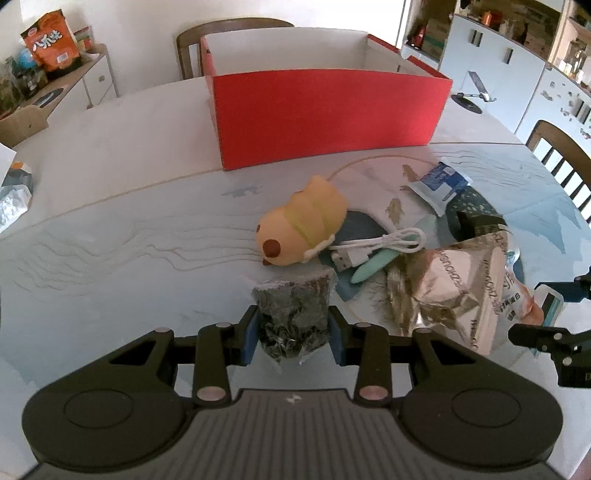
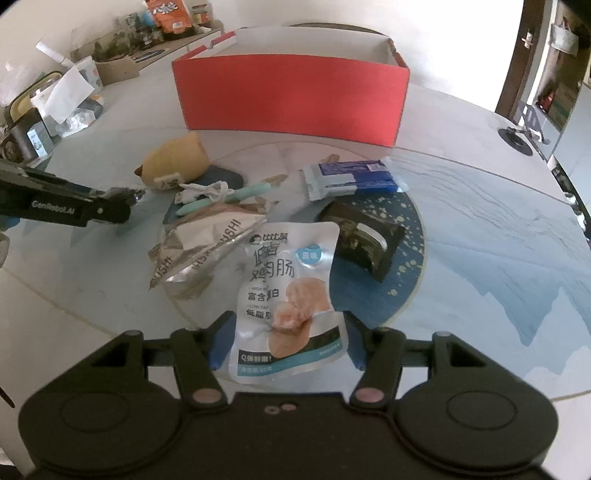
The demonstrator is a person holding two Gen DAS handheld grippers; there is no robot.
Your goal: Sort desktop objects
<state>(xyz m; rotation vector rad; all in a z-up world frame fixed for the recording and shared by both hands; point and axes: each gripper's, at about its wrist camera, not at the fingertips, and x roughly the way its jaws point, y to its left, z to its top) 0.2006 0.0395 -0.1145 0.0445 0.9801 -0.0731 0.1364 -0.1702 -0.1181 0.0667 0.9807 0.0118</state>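
My left gripper (image 1: 293,334) is shut on a clear packet of dark dried seaweed (image 1: 293,317), just above the table. My right gripper (image 2: 286,345) is shut on a white chicken sausage pouch (image 2: 291,295). On the table lie a yellow plush toy (image 1: 303,225), a white USB cable (image 1: 384,243), a mint pen (image 1: 373,266), a crumpled silver bag (image 1: 450,288), a blue-white packet (image 2: 351,177) and a dark box (image 2: 365,236). A red open box (image 1: 325,114) stands behind them; it also shows in the right wrist view (image 2: 291,99).
The round table (image 1: 110,206) has a blue patterned centre. Chairs stand behind the red box (image 1: 229,33) and at the right (image 1: 561,155). A phone stand (image 1: 472,96) sits at the far right. Clutter lies at the table's left edge (image 2: 55,107).
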